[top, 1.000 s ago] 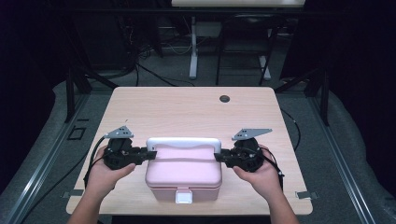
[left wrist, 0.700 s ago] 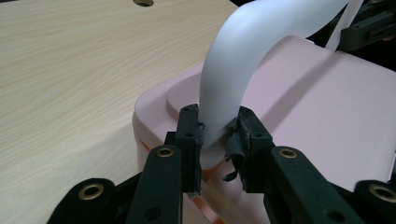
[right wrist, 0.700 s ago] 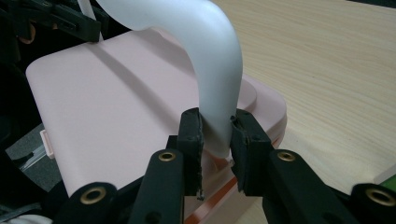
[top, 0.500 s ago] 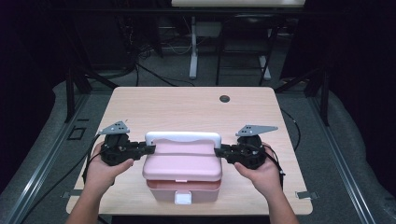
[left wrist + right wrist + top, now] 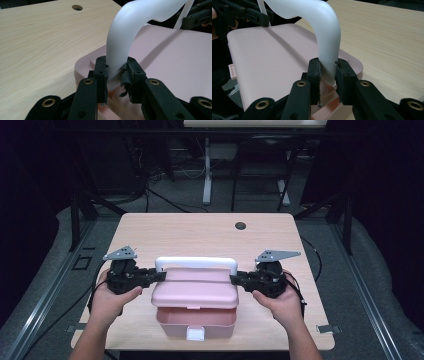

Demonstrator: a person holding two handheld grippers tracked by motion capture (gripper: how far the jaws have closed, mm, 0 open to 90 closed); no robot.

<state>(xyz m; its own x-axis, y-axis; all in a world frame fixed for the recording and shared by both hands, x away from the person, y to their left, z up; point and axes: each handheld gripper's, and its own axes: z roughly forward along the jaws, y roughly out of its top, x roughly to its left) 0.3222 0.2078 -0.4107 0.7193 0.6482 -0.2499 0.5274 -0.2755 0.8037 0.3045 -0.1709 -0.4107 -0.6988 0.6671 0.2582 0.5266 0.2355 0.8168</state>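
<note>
Lid removal from a pink storage box, mid-lift. I have my left gripper (image 5: pixel 159 276) clamped on the left foot of the white handle (image 5: pixel 195 262), and my right gripper (image 5: pixel 235 279) clamped on its right foot; in each gripper view the pads pinch the handle's curved leg where it meets the pink lid (image 5: pixel 195 289).

Progress: I judge the lid already freed and raised, since in the high view it sits offset above the pink box base (image 5: pixel 196 323), whose front wall and white latch (image 5: pixel 195 334) show beneath it. What is left, as I read it, is to carry the lid clear and set it on the wooden table (image 5: pixel 200 232).

Orientation: the lid hangs over the base near the table's front edge, top face up and roughly level. Its long axis, like the handle's, runs left to right between my grippers.
</note>
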